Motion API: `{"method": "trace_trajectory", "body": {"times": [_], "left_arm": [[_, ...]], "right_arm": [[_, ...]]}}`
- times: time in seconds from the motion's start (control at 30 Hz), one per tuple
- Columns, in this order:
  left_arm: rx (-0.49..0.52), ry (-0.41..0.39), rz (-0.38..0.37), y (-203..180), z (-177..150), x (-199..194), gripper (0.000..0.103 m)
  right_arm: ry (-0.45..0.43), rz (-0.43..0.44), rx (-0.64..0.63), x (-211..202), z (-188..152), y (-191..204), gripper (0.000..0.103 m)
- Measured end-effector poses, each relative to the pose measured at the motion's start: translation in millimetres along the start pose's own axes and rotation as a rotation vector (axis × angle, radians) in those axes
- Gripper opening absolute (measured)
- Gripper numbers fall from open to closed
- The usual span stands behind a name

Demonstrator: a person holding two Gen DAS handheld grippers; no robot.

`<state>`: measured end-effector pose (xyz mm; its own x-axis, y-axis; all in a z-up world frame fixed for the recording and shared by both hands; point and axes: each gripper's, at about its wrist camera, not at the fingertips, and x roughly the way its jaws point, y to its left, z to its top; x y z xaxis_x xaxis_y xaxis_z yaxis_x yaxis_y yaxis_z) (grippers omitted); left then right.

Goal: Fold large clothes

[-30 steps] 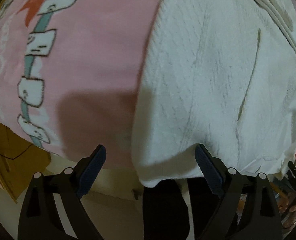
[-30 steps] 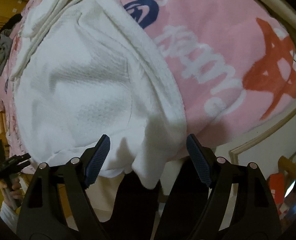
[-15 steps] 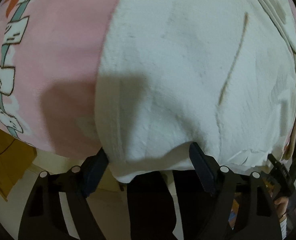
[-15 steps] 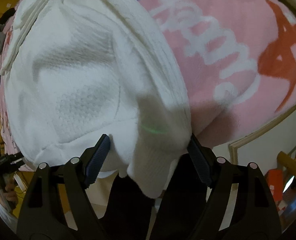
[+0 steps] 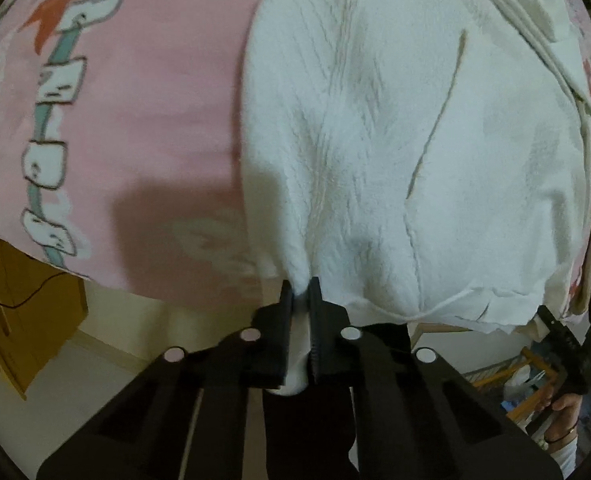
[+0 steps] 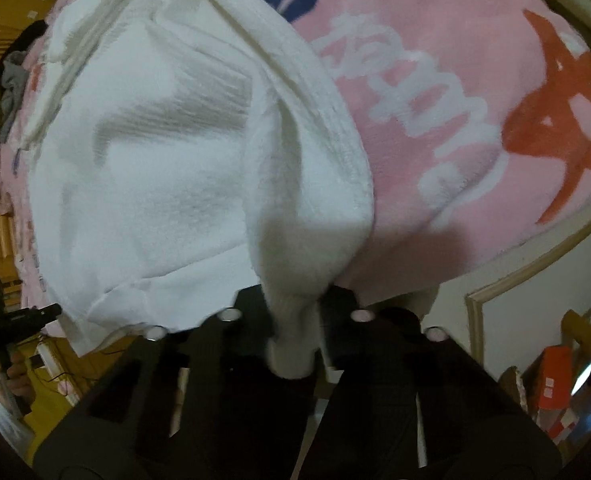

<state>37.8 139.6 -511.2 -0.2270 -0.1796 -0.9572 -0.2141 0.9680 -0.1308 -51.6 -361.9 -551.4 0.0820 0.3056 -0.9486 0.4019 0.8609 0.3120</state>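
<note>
We see both claws, left (image 5: 301, 294) and right (image 6: 295, 300), closing on the near hem of the white textured-knit garment (image 5: 395, 140); soft, light, it drapes limply over the pink printed bed blanket (image 5: 155, 120).

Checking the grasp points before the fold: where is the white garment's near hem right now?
The white garment lies on the pink blanket; its near hem overhangs the bed edge, pinched by the closing left gripper and right gripper.

Both claws (image 5: 300, 292) (image 6: 295, 300) closing, now pinching garment (image 5: 395, 140) hem.

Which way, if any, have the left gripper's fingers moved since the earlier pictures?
Yes. The left gripper fingers are closing on the white textured garment's hem, beside the pink printed blanket.
</note>
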Motion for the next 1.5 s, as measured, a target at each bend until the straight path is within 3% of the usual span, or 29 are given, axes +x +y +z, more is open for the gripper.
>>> {"method": "trace_trajectory", "body": {"times": [0.33,0.6,0.83,0.93,1.03,1.07,1.13,1.17,1.2,1.3,1.4,1.5], "left_arm": [[0.009,-0.087,-0.098,-6.0,-4.1,-48.0,0.005],[-0.014,-0.188,-0.211,3.6,10.5,-93.5,0.004],[0.002,-0.278,-0.225,19.8,37.1,-135.9,0.001],[0.009,-0.273,-0.247,22.1,50.1,-139.9,0.001],[0.046,-0.235,-0.201,25.6,52.6,-127.9,0.001],[0.045,-0.215,-0.184,27.2,50.3,-121.0,0.004],[0.021,-0.147,-0.179,35.1,45.5,-101.6,0.042],[-0.006,-0.112,-0.189,39.7,42.4,-90.2,0.084],[-0.033,-0.098,-0.197,43.0,39.0,-83.5,0.092],[-0.108,-0.016,-0.210,54.5,27.2,-52.6,0.092],[-0.131,0.010,-0.138,59.6,21.0,-32.0,0.092],[-0.143,0.084,-0.206,60.4,21.8,0.9,0.092]], "right_arm": [[-0.096,0.148,0.066,-50.6,5.6,7.6,0.010],[-0.246,0.241,0.084,-106.5,15.7,49.9,0.010],[-0.374,0.288,0.041,-155.0,33.1,89.5,0.010],[-0.376,0.299,0.017,-154.5,40.1,98.8,0.010],[-0.361,0.303,-0.006,-146.3,48.8,107.0,0.010],[-0.357,0.310,-0.012,-143.8,51.7,109.6,0.010],[-0.350,0.313,-0.024,-142.0,56.2,111.1,0.010],[-0.345,0.319,-0.025,-141.2,57.5,111.8,0.010],[-0.339,0.326,-0.026,-140.7,60.7,112.3,0.010],[-0.326,0.332,-0.042,-143.4,69.6,113.5,0.010],[-0.301,0.346,-0.057,-143.8,76.7,114.0,0.010],[-0.282,0.356,-0.080,-141.6,78.9,117.2,0.010]]}}
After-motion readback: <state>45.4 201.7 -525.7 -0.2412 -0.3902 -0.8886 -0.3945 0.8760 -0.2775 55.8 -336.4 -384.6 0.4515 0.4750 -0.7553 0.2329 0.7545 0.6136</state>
